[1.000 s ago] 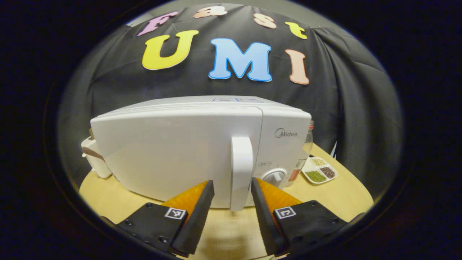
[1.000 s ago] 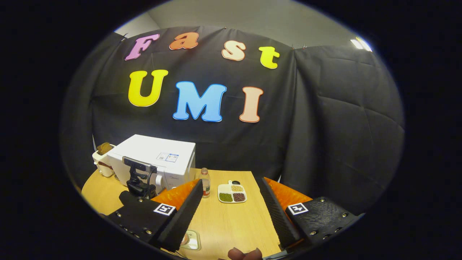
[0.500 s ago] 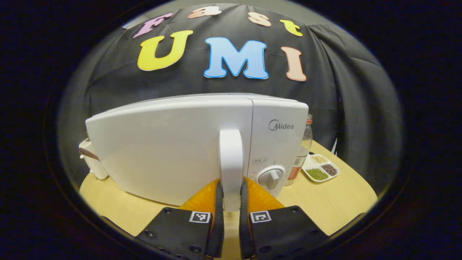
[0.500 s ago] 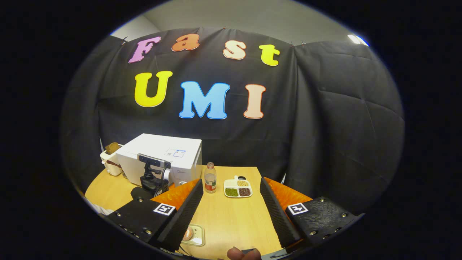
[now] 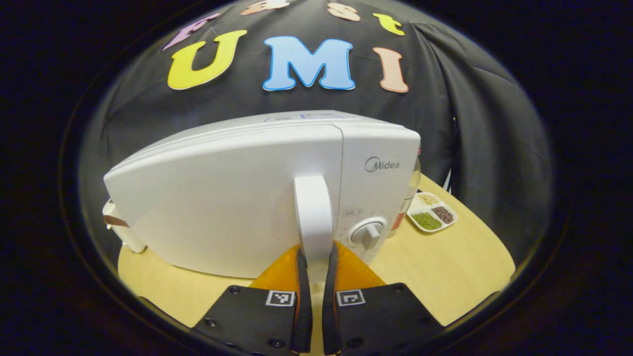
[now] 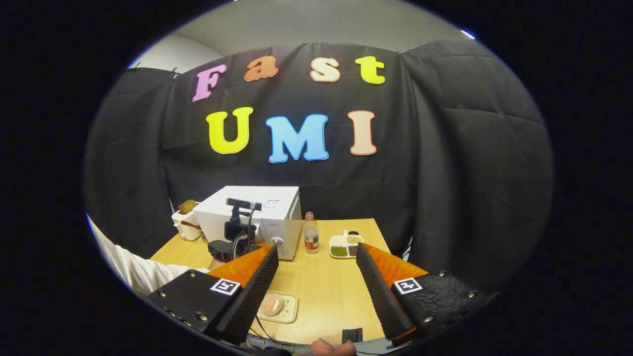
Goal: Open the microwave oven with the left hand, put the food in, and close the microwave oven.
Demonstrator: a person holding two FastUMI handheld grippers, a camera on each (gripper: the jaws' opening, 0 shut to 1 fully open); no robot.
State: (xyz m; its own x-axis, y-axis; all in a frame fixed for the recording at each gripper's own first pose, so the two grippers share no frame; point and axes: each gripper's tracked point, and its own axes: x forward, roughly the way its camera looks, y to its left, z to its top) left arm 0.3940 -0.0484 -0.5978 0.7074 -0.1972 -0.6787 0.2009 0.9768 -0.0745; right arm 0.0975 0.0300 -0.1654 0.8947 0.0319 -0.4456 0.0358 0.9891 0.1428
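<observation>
- In the left gripper view, the left tongs (image 5: pixel 315 277) are clenched on the white upright door handle (image 5: pixel 313 217) of the white box-shaped microwave oven (image 5: pixel 237 198); both fingers press the lower part of the handle from either side.
- The oven's door sits flush with the body, its round white dial (image 5: pixel 367 232) just right of the handle.
- In the right gripper view, the right tongs (image 6: pixel 316 277) are spread wide and hold nothing, raised above the pale wooden surface (image 6: pixel 326 287).
- The pink round food (image 6: pixel 272 304) lies on a small pale rectangular plate (image 6: pixel 289 311) near the front edge of the surface, just beside the right tongs' left finger, below it in the view, and well apart from the oven.
- A white sleeve (image 6: pixel 133 269) reaches in from the left toward the oven.
- Farther back, right of the oven, stands a clear bottle with a red label (image 6: pixel 310 239), then a white divided dish of green, dark and pale grains (image 6: pixel 345 245).
- Left of the oven stands a small white container (image 6: pixel 184 225).
</observation>
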